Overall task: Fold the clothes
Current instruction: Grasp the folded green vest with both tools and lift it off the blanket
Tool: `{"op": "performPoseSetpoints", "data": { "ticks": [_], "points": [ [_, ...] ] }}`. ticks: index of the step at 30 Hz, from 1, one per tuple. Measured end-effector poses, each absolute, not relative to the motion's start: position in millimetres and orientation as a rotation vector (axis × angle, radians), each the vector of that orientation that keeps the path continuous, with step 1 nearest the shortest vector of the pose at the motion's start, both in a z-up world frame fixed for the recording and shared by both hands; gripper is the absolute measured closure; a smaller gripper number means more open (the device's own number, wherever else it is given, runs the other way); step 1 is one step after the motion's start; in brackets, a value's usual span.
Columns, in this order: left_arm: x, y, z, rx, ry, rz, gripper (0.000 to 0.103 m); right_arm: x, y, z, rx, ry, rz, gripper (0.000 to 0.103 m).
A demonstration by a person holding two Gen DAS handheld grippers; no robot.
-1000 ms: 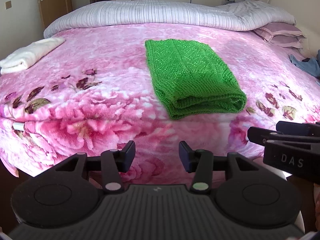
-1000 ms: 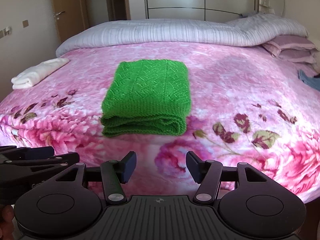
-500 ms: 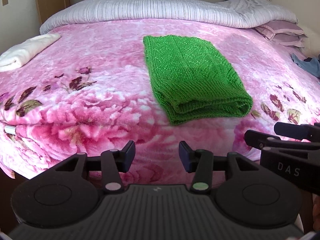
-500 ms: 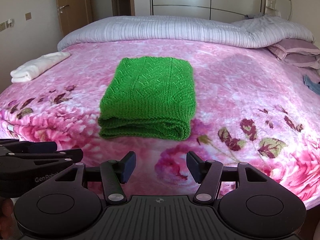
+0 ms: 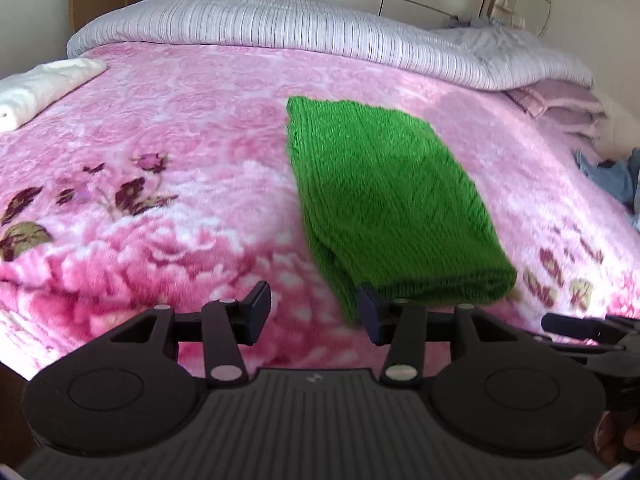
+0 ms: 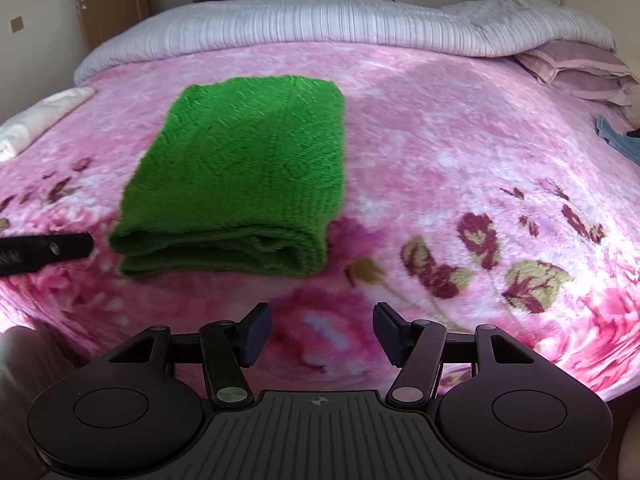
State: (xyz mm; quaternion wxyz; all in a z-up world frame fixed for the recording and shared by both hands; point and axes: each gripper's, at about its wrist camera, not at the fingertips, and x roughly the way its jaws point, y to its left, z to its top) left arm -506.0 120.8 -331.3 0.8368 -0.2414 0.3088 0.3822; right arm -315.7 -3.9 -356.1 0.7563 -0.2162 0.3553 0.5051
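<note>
A folded green knitted garment (image 5: 384, 200) lies flat on the pink floral bedspread (image 5: 180, 140); it also shows in the right wrist view (image 6: 248, 172), its folded edge toward me. My left gripper (image 5: 314, 314) is open and empty, just short of the garment's near left corner. My right gripper (image 6: 322, 334) is open and empty, below and to the right of the garment's near edge. The left gripper's tip (image 6: 44, 250) shows at the left edge of the right wrist view, beside the garment.
A folded white cloth (image 5: 44, 84) lies at the far left of the bed. A striped duvet (image 5: 320, 36) and pillows (image 5: 560, 108) lie at the head. Blue clothing (image 5: 612, 176) lies at the right edge. A door and wardrobe stand behind.
Both grippers have moved forward over the bed toward the green garment, which now looks larger and closer. Both stay open. The garment has not moved.
</note>
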Motion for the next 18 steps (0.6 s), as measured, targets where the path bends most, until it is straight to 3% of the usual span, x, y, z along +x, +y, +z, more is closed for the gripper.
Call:
{"op": "performPoseSetpoints", "data": {
  "ticks": [7, 13, 18],
  "points": [
    [-517.0, 167.7, -329.6, -0.698, 0.571, 0.705, 0.058, -244.2, -25.3, -342.4, -0.225, 0.897, 1.170, 0.043],
    [-523.0, 214.0, -347.1, -0.967, 0.484, 0.610, 0.056, -172.7, -37.5, -346.6, 0.147, 1.043, 1.196, 0.032],
    [-508.6, 240.8, -367.6, -1.056, 0.474, 0.580, 0.055, -147.2, -10.6, -364.6, 0.265, 1.181, 1.209, 0.031]
  ]
}}
